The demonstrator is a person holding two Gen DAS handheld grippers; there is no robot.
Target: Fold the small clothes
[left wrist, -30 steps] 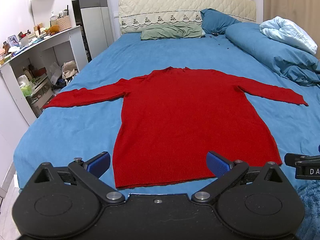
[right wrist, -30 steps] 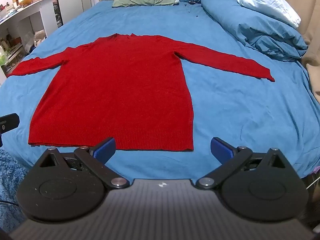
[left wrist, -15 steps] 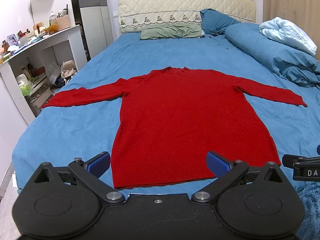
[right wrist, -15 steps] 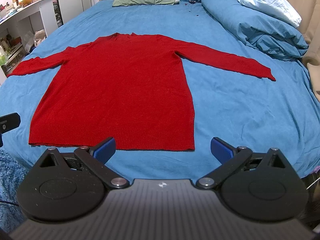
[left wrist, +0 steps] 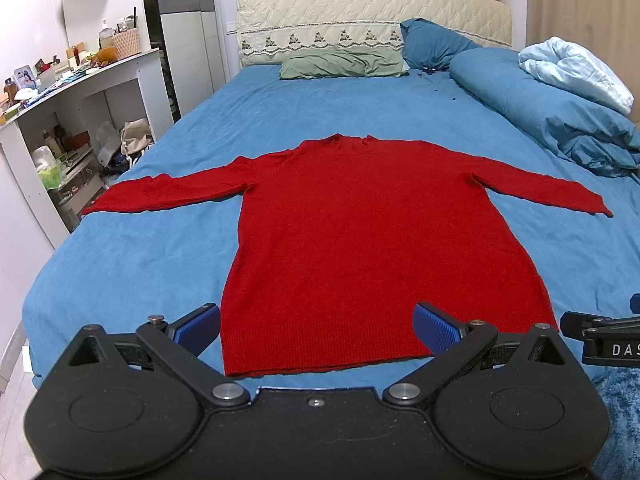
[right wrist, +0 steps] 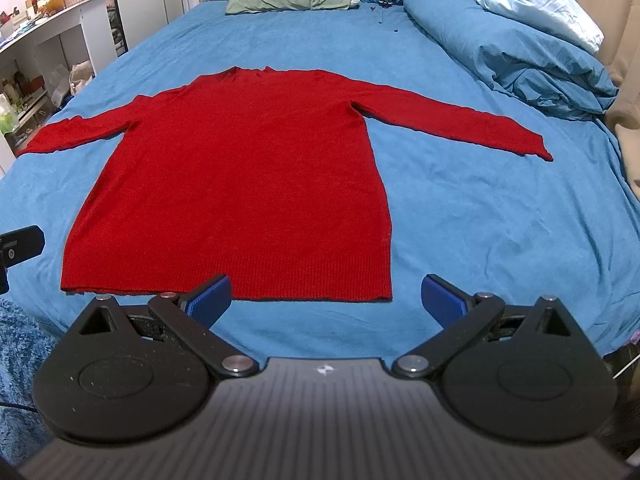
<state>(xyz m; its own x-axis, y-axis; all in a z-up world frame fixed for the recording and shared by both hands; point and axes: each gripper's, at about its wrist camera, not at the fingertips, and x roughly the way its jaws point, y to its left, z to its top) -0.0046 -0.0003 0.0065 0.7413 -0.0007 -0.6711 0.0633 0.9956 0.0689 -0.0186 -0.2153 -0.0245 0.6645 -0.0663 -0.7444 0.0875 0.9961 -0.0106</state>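
A red knit sweater [left wrist: 372, 240] lies flat and face-down or face-up (which one cannot be told) on the blue bed sheet [left wrist: 132, 256], both sleeves spread out to the sides. Its long axis runs from the ribbed hem [right wrist: 280, 280], nearest the cameras, to the neck, which points toward the headboard [left wrist: 372, 12]. The left gripper [left wrist: 316, 326] and the right gripper [right wrist: 325, 295] hover at the foot of the bed just short of the hem, jaws spread wide and holding nothing. No fold appears to have been made yet. A clean first fold likely calls for each gripper to pinch through both layers at a sleeve cuff or hem corner, lift only slightly, and carry the cloth across without dragging the body or wrinkling the knit.
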